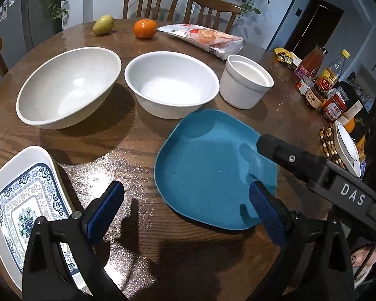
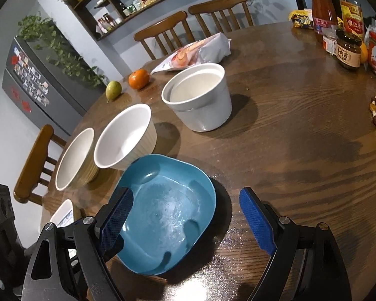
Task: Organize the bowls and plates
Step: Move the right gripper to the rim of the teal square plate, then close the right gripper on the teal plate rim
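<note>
A blue plate (image 1: 213, 170) lies on the round wooden table (image 1: 143, 150). Behind it stand a large white bowl (image 1: 67, 87), a medium white bowl (image 1: 171, 85) and a white ramekin (image 1: 245, 80). A blue-patterned square plate (image 1: 25, 200) sits at the near left. My left gripper (image 1: 185, 205) is open, with its right pad over the blue plate's near rim. In the right wrist view my right gripper (image 2: 186, 222) is open just above the blue plate (image 2: 163, 215), its left pad over the plate's left rim. Nothing is held.
A pear (image 1: 103, 25), an orange (image 1: 145, 28) and a snack bag (image 1: 205, 37) lie at the far side. Jars and bottles (image 1: 323, 87), a beaded trivet (image 1: 329, 143) and a small white dish (image 1: 348, 150) crowd the right edge. Wooden chairs (image 1: 150, 2) ring the table.
</note>
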The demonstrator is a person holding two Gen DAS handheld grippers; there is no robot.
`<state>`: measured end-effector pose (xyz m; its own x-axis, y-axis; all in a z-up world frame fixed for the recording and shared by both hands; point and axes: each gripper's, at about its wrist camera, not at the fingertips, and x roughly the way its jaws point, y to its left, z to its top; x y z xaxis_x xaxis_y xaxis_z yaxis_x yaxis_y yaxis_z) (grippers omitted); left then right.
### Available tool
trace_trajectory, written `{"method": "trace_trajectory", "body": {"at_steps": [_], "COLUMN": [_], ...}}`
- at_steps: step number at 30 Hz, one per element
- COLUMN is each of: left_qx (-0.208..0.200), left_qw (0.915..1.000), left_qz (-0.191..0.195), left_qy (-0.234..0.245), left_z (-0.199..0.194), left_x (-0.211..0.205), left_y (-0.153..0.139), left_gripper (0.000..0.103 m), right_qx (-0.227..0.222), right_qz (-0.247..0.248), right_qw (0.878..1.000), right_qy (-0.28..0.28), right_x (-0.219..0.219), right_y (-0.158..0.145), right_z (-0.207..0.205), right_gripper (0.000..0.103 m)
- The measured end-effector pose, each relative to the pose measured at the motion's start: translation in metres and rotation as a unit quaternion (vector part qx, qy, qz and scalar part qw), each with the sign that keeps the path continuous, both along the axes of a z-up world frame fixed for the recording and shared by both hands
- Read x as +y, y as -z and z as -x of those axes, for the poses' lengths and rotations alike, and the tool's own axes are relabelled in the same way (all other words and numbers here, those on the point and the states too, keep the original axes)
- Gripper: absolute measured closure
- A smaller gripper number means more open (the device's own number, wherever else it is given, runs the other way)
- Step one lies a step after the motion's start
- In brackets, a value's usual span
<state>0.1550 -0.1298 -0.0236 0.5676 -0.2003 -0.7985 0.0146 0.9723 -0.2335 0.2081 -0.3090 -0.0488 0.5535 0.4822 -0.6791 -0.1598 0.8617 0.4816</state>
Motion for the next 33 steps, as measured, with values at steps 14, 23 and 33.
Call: {"method": "trace_trajectory", "body": {"at_steps": [14, 23, 33], "left_qx": [0.018, 0.028, 0.033], "left_qw": [0.9998, 0.9994, 0.9993], "left_qz": [-0.001, 0.002, 0.007], "left_qy": [0.013, 0.018, 0.020], "left_z": [-0.002, -0.003, -0.005], "left_x": [-0.006, -0.007, -0.007], "left_y": [0.008, 0.011, 0.013], "left_gripper": [0.003, 0.003, 0.005], "right_qx": [0.012, 0.021, 0.024], "right_qz": [0.005, 0.009, 0.012], "right_qw": [1.000, 1.000, 0.999], "right_qy": [-0.009, -0.013, -0.021], "right_x": [0.004, 0.007, 0.010], "right_y": [0.005, 0.008, 0.009], "right_z": [-0.002, -0.002, -0.002], "right_gripper": [0.016, 0.016, 0.016]}}
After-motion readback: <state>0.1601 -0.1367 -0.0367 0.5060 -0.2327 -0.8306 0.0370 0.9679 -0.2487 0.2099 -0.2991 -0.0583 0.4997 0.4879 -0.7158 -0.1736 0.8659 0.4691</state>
